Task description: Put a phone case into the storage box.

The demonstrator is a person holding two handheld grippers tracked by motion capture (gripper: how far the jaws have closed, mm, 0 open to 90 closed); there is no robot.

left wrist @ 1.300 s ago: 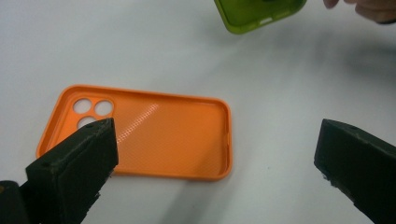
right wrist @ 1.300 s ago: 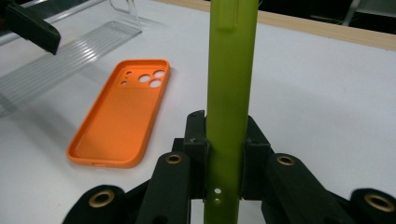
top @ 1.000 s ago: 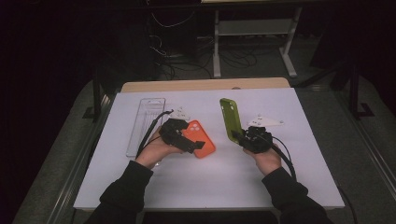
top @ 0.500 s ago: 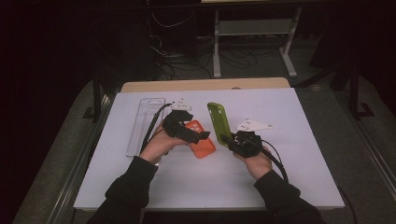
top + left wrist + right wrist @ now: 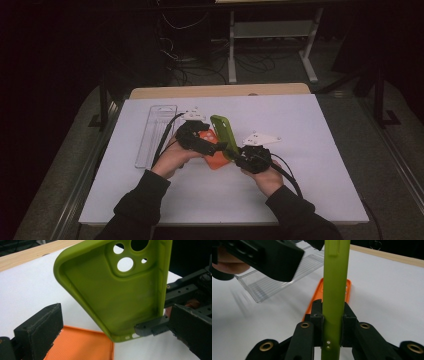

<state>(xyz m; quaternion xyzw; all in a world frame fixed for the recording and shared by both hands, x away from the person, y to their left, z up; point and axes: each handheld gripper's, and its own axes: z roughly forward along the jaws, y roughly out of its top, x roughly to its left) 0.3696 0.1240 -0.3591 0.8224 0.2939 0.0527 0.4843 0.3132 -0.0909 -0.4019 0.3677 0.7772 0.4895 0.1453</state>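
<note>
1. Our right gripper [image 5: 331, 340] has its jaws clamped on the bottom end of the green phone case [image 5: 335, 290], one jaw on each face, so the case stands up edge-on in the right gripper view.
2. In the left gripper view the green phone case [image 5: 117, 295] shows its hollow inner side, camera holes at the top, tilted above the desk.
3. Our left gripper [image 5: 112, 340] has its jaws spread wide, with the lower corner of the green case between them and not pressed by either one.
4. The orange phone case [image 5: 80, 345] lies flat on the desk [image 5: 320, 130] under our left jaws, with its near corner just below the green case's bottom edge.
5. From the high view both grippers meet near the middle of the desk, the left gripper [image 5: 196, 141] over the orange phone case [image 5: 216, 156] and the right gripper [image 5: 246, 156] just beside it.
6. A clear plastic tray [image 5: 156, 134] lies to the left, apart from the cases, close to the white sheet's left edge.
7. The right half of the desk is open white surface out to its edge.
</note>
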